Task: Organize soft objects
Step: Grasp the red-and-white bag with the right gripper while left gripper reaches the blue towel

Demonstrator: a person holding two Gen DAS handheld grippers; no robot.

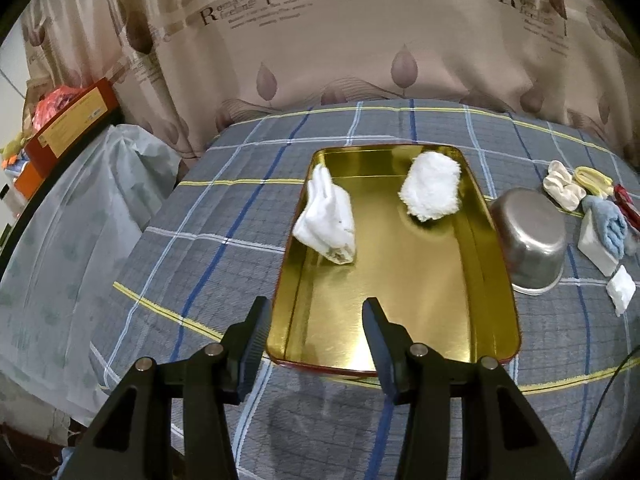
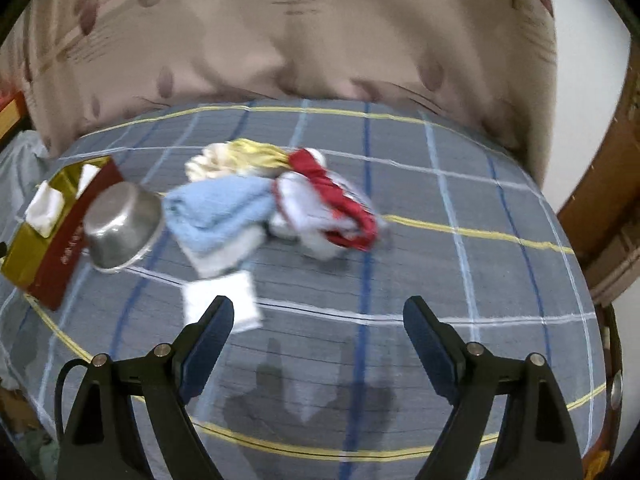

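Note:
A gold tray point(image 1: 400, 312) lies on the plaid bedsheet with two white cloths in it: a folded one point(image 1: 326, 220) at its left rim and a fluffy one point(image 1: 432, 186) at the far right. My left gripper point(image 1: 316, 312) hangs open over the tray's near end, holding nothing. In the blurred right wrist view a heap lies on the sheet: a light blue towel point(image 2: 224, 208), a red-and-white cloth point(image 2: 328, 204), a cream and yellow cloth point(image 2: 236, 160), and a small white folded cloth point(image 2: 224, 300). My right gripper point(image 2: 318, 312) is open and empty, short of the heap.
A steel bowl point(image 1: 530, 240) lies tipped beside the tray's right rim, also steel bowl point(image 2: 120, 228). The tray's red side point(image 2: 60, 248) shows at the left. A beige printed curtain point(image 1: 320, 40) backs the bed. Boxes point(image 1: 72, 120) stand at far left.

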